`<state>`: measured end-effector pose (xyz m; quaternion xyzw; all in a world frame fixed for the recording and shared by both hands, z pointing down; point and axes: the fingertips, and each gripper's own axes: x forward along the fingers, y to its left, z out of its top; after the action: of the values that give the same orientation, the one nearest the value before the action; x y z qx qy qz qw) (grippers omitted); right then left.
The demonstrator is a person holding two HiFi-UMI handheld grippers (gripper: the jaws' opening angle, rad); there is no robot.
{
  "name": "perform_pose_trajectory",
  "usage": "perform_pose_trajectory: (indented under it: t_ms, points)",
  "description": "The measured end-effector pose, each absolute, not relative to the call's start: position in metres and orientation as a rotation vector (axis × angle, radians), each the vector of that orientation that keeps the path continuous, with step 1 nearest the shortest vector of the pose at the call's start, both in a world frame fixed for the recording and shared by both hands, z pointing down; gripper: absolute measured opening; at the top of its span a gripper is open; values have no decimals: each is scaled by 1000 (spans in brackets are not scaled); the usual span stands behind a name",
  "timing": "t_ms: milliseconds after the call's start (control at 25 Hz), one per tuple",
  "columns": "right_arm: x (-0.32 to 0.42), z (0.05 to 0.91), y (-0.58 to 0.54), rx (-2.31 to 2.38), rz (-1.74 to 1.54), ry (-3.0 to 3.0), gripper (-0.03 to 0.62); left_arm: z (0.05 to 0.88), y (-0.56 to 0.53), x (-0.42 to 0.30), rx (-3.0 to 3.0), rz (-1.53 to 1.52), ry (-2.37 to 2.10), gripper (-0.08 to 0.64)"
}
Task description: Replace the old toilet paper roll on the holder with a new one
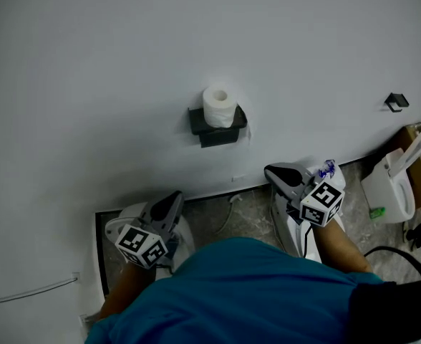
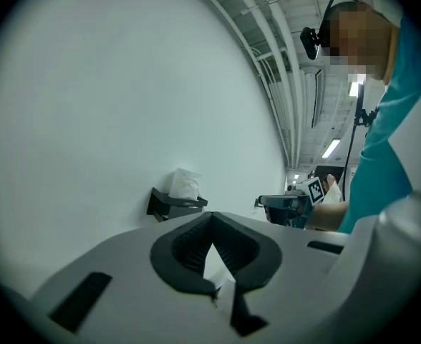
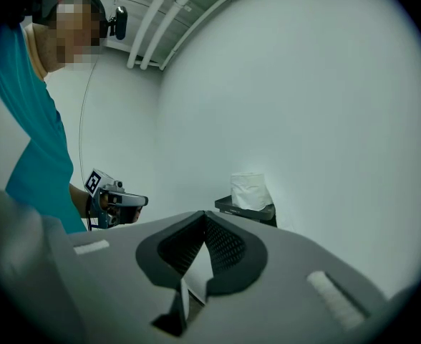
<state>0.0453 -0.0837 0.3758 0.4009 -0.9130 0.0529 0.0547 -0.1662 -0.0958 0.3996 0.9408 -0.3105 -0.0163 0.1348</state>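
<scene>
Both pairs of jaws are pressed together and carry nothing as the left gripper (image 1: 175, 197) and right gripper (image 1: 269, 169) hang low in front of the white wall (image 1: 89, 84). Their target is the toilet paper roll (image 1: 220, 106), which stands on end on the black holder (image 1: 218, 127) at twelve o'clock from the person. The left gripper sits at about seven o'clock of the holder and the right at about five, both well apart from it. The left gripper view shows shut jaws (image 2: 212, 219) with the roll (image 2: 184, 185) beyond at eleven o'clock. The right gripper view shows the same closed jaws (image 3: 203, 217) with the roll (image 3: 250, 190) at one o'clock. By my reading the reach is only beginning. One pair of jaws must spread wide before arriving, close across the roll's soft sides gently enough not to crush it, then lift straight up clear of the holder's front lip. No fresh roll shows in any view, so it has to be found first. The line to the holder looks free. Off at three o'clock stand what looks like a white toilet (image 1: 388, 188) and a cardboard box (image 1: 419, 170). A black wall hook (image 1: 395, 102) is at two o'clock and a black cable (image 1: 400, 253) runs across the floor (image 1: 246, 213) at four, something for the right arm to mind.
</scene>
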Motion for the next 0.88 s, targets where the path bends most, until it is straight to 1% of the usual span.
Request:
perform_pose_trajectory:
  t_ms: [240, 480, 680, 880]
  points:
    - [82, 372, -128, 1084, 139, -2866, 3, 405, -134, -124, 2693, -66, -1008, 6]
    - [124, 367, -178, 876, 98, -2944, 3, 415, -164, -84, 2590, -77, -1213, 6]
    - [133, 359, -202, 778, 133, -3041, 3, 422, -187, -72, 2539, -20, -1318, 8]
    - [126, 369, -221, 811, 180, -3052, 3, 443, -210, -79, 2532, 67, -1302, 8]
